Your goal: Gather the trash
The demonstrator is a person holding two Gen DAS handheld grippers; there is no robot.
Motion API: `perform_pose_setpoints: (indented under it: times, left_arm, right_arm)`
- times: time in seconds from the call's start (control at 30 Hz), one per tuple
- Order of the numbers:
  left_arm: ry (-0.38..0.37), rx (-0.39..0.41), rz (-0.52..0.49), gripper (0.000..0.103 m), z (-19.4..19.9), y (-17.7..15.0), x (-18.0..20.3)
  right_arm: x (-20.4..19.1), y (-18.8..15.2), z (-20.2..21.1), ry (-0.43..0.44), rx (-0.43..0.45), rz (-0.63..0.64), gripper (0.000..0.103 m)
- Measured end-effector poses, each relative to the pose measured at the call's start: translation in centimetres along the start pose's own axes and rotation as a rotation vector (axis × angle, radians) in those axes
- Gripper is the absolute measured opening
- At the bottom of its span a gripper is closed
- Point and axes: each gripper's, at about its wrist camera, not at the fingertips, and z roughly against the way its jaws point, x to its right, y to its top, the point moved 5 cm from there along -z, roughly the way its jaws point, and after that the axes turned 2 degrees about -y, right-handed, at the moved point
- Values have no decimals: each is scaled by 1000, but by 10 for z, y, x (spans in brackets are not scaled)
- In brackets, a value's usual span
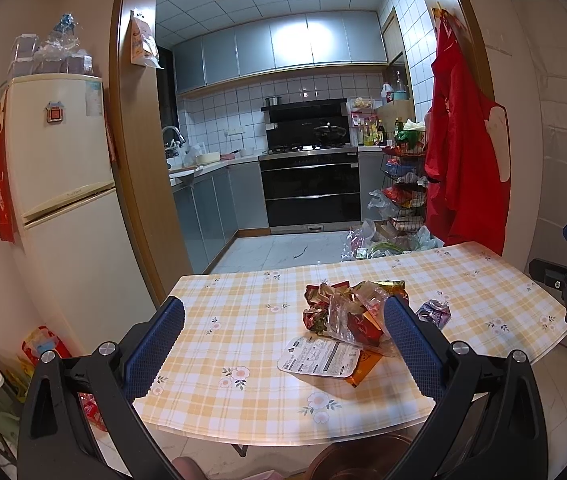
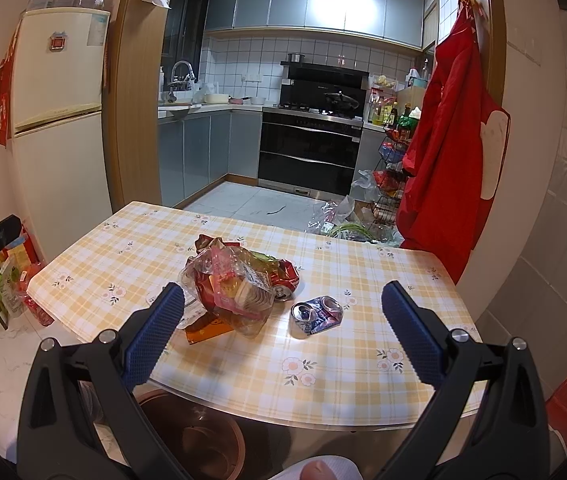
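A heap of crumpled wrappers and clear plastic (image 1: 343, 312) (image 2: 231, 284) lies on the yellow checked table (image 1: 243, 320) (image 2: 131, 256). A white printed label sheet (image 1: 319, 358) lies at its near side. A crushed blue can (image 2: 316, 314) (image 1: 434, 312) lies to the right of the heap, and a crushed red can (image 2: 285, 278) lies against the heap. My left gripper (image 1: 283, 316) is open, above the table's near edge, left of the heap. My right gripper (image 2: 283, 304) is open and empty, in front of the heap and the blue can.
A brown round bin (image 2: 199, 436) (image 1: 359, 456) stands on the floor under the table's near edge. A cream fridge (image 1: 59, 184) stands to the left. A red apron (image 2: 443, 152) hangs on the right doorframe. Bags lie on the kitchen floor (image 1: 383, 240) behind the table.
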Motion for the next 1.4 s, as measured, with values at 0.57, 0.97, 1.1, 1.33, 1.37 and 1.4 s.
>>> perform_pose_setpoints:
  times: [0.57, 0.97, 1.1, 1.33, 1.37, 1.4]
  left_arm:
    - [-1, 1, -2, 98, 1, 1, 1]
    - [0, 3, -5, 98, 1, 0, 2]
    - [0, 3, -5, 98, 1, 0, 2]
    - [1, 2, -6, 98, 1, -1, 3]
    - [0, 2, -6, 98, 1, 0, 3]
    - [0, 2, -6, 98, 1, 0, 3]
  right_arm:
    - [0, 0, -1, 1, -3, 0, 97]
    - [-7, -4, 3, 6, -6, -3, 97]
    - [-7, -5, 3, 4, -8, -5, 97]
    - [-4, -1, 3, 6, -9, -4, 97]
    - [-5, -1, 3, 6, -9, -5, 97]
    - [-4, 0, 4, 5, -10, -5, 97]
